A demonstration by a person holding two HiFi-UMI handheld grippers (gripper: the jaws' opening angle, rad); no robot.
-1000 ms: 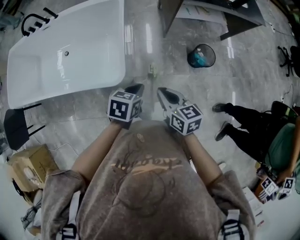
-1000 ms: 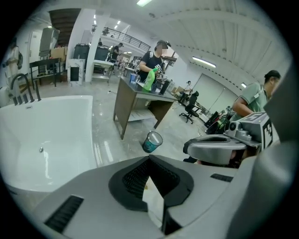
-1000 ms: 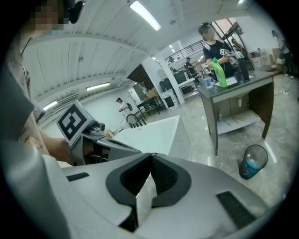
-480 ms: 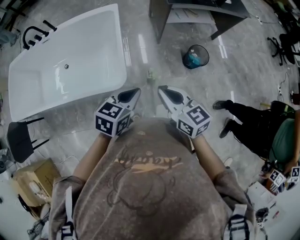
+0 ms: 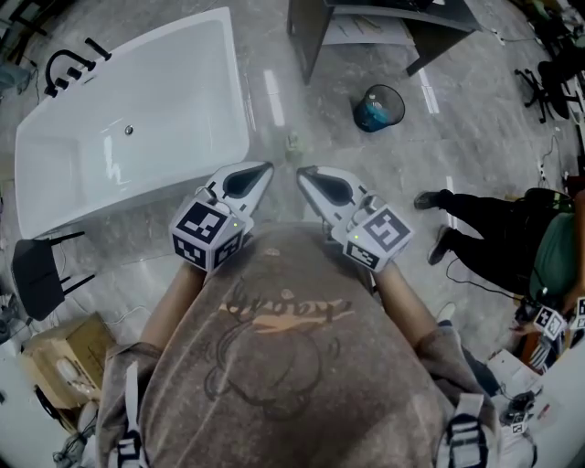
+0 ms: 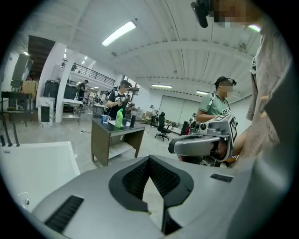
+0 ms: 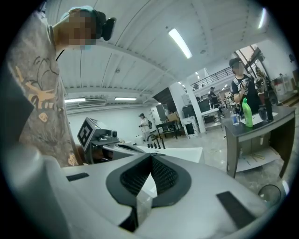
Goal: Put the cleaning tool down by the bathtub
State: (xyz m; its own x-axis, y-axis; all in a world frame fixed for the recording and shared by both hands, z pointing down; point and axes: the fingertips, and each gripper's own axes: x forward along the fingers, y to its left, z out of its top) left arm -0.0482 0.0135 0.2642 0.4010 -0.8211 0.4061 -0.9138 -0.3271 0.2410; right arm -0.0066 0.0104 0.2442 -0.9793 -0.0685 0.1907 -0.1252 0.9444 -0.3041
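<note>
A white bathtub (image 5: 137, 128) stands on the grey floor at the upper left of the head view. By its near right corner lies a small pale-green thing (image 5: 292, 143), too small to identify. My left gripper (image 5: 262, 170) and right gripper (image 5: 303, 174) are held side by side in front of my chest, tips pointing forward above the floor. Both are shut with nothing between the pads. The left gripper view looks along the left gripper (image 6: 149, 161) at the right one (image 6: 196, 144) beside it. The right gripper view looks along the right gripper (image 7: 150, 158).
A dark desk (image 5: 366, 27) stands at the top, with a round bin (image 5: 379, 107) in front of it. A seated person (image 5: 494, 238) is at the right. A black chair (image 5: 32, 274) and a cardboard box (image 5: 59, 352) are at the left.
Both marker cubes have dropped lower and moved outward in the head view, while the two tips have come a little closer together. Nothing was picked up or let go.
</note>
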